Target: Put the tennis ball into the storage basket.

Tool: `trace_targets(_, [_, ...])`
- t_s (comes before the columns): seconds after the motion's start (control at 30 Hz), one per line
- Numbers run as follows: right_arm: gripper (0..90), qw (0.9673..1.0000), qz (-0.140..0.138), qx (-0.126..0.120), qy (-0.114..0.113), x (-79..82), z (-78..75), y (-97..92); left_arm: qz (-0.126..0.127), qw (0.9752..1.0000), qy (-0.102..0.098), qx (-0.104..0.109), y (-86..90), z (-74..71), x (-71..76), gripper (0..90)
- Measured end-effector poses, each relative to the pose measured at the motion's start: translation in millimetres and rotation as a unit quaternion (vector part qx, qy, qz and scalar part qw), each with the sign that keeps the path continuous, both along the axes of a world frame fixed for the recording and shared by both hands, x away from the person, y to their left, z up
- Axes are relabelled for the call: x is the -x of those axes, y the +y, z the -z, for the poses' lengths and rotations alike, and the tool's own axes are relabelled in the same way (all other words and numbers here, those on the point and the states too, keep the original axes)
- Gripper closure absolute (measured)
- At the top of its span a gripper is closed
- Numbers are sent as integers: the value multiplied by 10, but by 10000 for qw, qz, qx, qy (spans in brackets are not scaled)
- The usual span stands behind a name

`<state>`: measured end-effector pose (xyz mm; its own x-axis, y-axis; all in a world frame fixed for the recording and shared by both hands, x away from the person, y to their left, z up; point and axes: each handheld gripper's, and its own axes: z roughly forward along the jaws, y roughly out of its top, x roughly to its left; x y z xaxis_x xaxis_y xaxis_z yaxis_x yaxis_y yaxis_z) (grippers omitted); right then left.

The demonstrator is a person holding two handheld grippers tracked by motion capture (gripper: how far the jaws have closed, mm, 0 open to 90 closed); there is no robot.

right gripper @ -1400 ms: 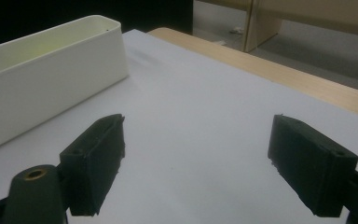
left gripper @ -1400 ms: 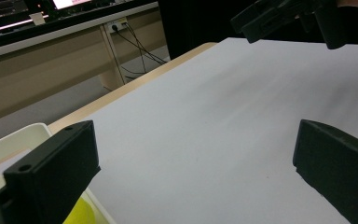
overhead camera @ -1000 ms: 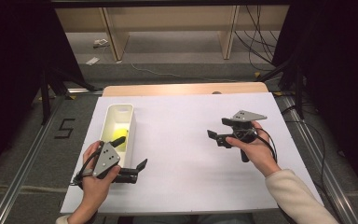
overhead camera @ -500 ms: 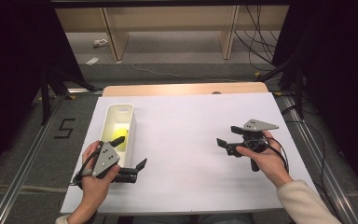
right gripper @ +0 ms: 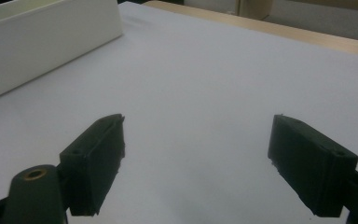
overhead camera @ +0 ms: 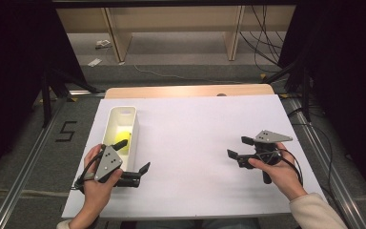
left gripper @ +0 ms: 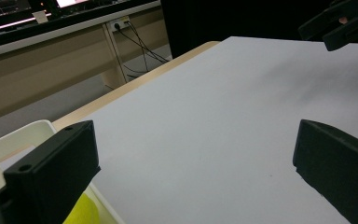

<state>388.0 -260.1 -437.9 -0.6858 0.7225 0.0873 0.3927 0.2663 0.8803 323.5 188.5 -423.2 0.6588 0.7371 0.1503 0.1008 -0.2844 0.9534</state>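
Yellow item (overhead camera: 120, 141) lies on the floor of the white bin (overhead camera: 124, 113), toward the bin's near end; its exact nature cannot be determined from the pictures. In the left gripper view a corner of it (left gripper: 85, 212) appears just beside the left-hand jaw, below the bin rim (left gripper: 25, 133). Judged from this arrangement, the bin serves as the container for the item, keeping it from sliding on the sheet.

Left claw (overhead camera: 132, 157) sits at the near end of the bin, one jaw over the bin's near corner and the other out over the sheet beside the bin. Its jaws stand wide apart and grip nothing. The position suggests either a release into the bin just completed or readiness to reach in; the pictures do not settle which.

Right claw (overhead camera: 240, 147) hovers well away from the bin, on the opposite side of the sheet, jaws pointing toward the bin. In the right gripper view the jaws are spread wide with bare sheet between them, and the bin wall (right gripper: 37, 39) shows farther off. This placement keeps the idle claw out of the working area.

White sheet (overhead camera: 195, 124) covers the table (overhead camera: 186, 90), whose wooden edge shows beyond the bin.
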Motion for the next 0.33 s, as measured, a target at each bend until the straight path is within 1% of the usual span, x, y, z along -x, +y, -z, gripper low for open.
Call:
trace_targets(0.2, [189, 9999, -111, 31, -45, 27, 4, 23, 22, 10000, -4, -9, -2, 2, 1, 0])
trace_targets(0.33, [189, 9999, -117, 43, 6, 26, 19, 17, 26, 10000, 4, 1, -4, 3, -4, 0])
